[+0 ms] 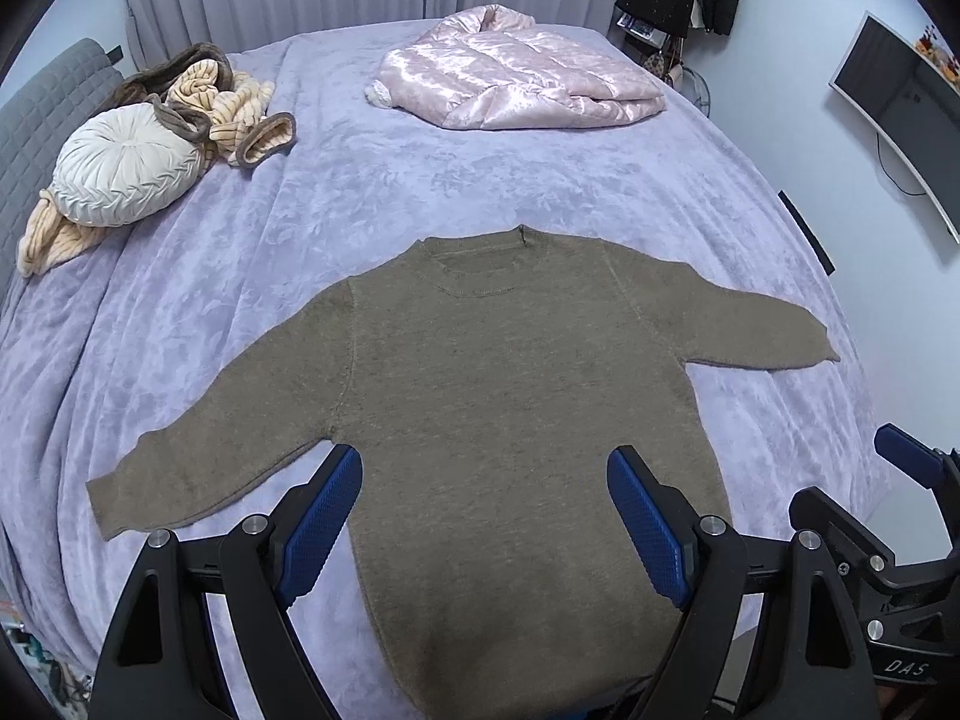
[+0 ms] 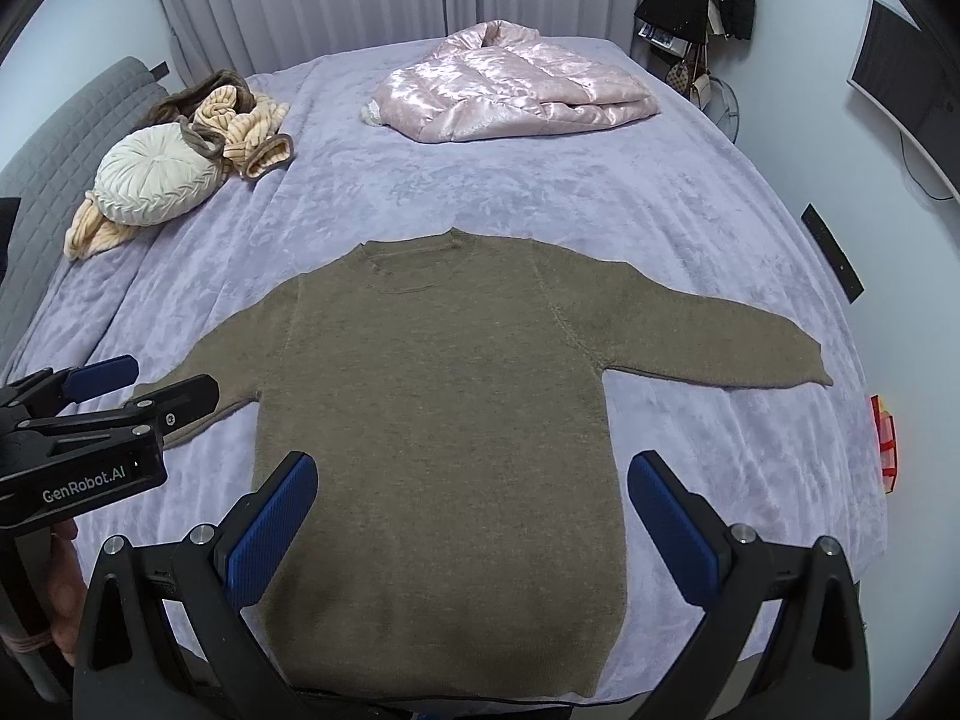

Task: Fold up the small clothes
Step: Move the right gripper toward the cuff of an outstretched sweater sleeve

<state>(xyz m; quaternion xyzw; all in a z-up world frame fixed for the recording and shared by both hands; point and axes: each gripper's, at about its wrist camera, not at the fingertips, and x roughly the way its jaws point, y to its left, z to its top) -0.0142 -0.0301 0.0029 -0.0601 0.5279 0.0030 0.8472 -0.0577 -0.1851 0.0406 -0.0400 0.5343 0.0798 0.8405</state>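
While the brown sweater (image 1: 510,396) lies flat, sleeves spread, on the bed (image 1: 480,180), we hold our left hand-held gripper (image 1: 485,516) and right hand-held gripper (image 2: 474,522) released above its hem.

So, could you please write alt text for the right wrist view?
A brown sweater lies flat, sleeves spread, on a lavender bedspread, with the open right gripper above its hem. The left gripper enters at left; a pink jacket lies beyond.
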